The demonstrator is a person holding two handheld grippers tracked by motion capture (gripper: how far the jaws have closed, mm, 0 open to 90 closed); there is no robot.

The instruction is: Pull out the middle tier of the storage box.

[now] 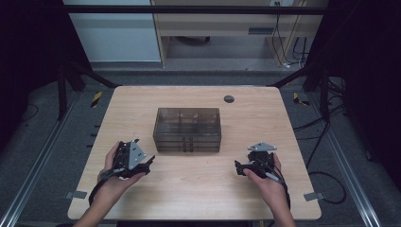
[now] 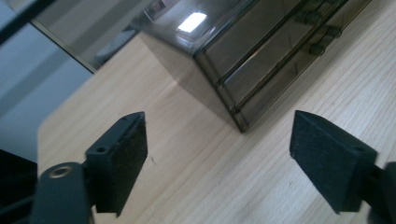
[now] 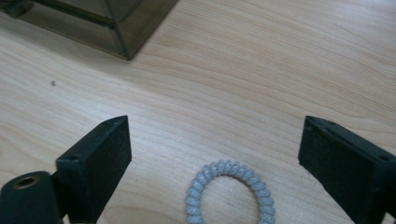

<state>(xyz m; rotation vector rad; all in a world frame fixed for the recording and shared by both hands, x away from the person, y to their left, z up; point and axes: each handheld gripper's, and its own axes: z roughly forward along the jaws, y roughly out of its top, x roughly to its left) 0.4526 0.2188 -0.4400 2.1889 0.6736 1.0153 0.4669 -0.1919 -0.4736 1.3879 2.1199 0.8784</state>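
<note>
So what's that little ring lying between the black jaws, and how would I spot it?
Start at the wooden table and the smoky drawer box in its middle. Near the box's corner, the right gripper stands open, and the spiral hair tie lies flat between its jaws, untouched. It is pale, coiled and round.

- Bench point(image 1: 189, 198): pale wood, fine straight grain.
- Drawer box point(image 1: 187, 129), mid-bench: smoky translucent brown-grey.
- Spiral hair tie point(image 3: 229, 192), near the drawer box's corner: pale grey, ribbed coils.
- Gripper jaws: matte black.
- Disc point(image 1: 229, 99), beyond the drawer box: dark grey.
</note>
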